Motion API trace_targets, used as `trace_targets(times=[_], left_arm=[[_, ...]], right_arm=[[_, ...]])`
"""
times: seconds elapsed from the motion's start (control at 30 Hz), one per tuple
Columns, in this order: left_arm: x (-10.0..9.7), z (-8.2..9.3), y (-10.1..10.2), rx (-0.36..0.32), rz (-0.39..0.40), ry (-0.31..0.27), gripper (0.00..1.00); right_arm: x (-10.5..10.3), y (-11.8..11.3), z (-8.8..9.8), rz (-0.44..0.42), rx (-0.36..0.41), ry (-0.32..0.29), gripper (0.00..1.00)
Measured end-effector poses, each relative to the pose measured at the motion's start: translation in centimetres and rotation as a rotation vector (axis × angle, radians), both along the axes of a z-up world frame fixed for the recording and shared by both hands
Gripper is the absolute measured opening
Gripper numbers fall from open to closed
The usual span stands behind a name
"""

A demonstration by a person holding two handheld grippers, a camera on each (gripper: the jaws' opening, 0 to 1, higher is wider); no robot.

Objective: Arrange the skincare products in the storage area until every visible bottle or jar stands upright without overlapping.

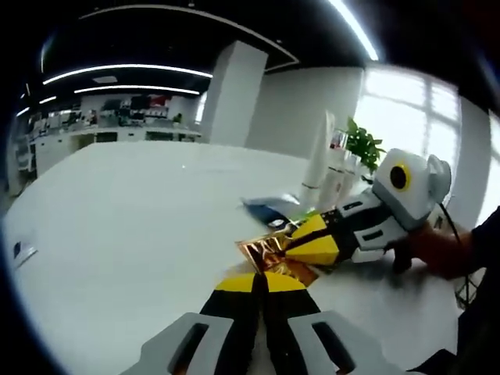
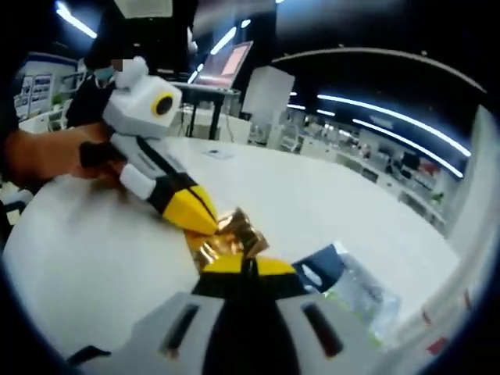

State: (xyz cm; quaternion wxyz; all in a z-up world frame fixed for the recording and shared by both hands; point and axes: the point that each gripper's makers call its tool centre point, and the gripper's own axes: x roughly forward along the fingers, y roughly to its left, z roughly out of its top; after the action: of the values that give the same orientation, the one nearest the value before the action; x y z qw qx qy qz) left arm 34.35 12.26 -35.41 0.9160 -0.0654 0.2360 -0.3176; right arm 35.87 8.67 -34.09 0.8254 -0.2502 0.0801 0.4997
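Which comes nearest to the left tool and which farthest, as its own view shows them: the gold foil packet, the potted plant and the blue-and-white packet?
1. Gold foil packet, at the left tool tips.
2. Blue-and-white packet, just beyond, lying flat.
3. Potted plant, far right, by the window.

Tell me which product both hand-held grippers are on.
The shiny gold pack, lying on the table between both hand-held grippers' yellow tips. The white bottles stand upright farther back, untouched.

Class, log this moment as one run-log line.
left tool: shut on gold packet | right tool: shut on gold packet | white table | tubes upright behind
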Motion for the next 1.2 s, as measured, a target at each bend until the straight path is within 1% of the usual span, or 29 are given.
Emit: trace_targets(times=[0.13,0.2,0.27,0.37,0.43,0.57,0.73,0.9,1.03,1.2], left_arm=[[0.09,-0.03,0.06,0.025,0.002,-0.022,0.01],[0.11,-0.02,0.09,0.03,0.002,-0.027,0.01],[0.11,-0.01,0.12,0.037,0.005,-0.033,0.01],[0.08,0.0,0.13,0.052,0.006,-0.046,0.02],[0.08,0.01,0.19,0.059,0.007,-0.052,0.02],[0.1,0.02,0.32,0.075,0.01,-0.067,0.04],[0.13,0.05,0.42,0.099,0.007,-0.087,0.05],[0.06,0.07,0.47,0.107,0.006,-0.094,0.07],[-0.13,0.14,0.5,0.128,0.008,-0.109,0.08],[-0.05,0.24,0.63,0.14,0.012,-0.12,0.1]], right_arm=[[0.13,0.08,-0.06,0.012,-0.075,-0.095,0.03],[0.1,0.17,-0.08,0.013,-0.09,-0.112,0.04],[0.22,0.08,0.05,0.012,-0.12,-0.148,0.05],[0.27,0.08,0.13,0.006,-0.15,-0.185,0.07],[0.06,-0.06,0.21,-0.004,-0.162,-0.198,0.09],[0.32,-0.37,0.33,-0.013,-0.187,-0.23,0.12],[0.51,-0.34,0.45,-0.015,-0.208,-0.248,0.11],[0.56,-0.41,0.48,-0.023,-0.208,-0.242,0.11],[0.68,-0.41,0.5,-0.026,-0.21,-0.244,0.11],[0.6,-0.29,0.43,-0.017,-0.216,-0.249,0.09]])
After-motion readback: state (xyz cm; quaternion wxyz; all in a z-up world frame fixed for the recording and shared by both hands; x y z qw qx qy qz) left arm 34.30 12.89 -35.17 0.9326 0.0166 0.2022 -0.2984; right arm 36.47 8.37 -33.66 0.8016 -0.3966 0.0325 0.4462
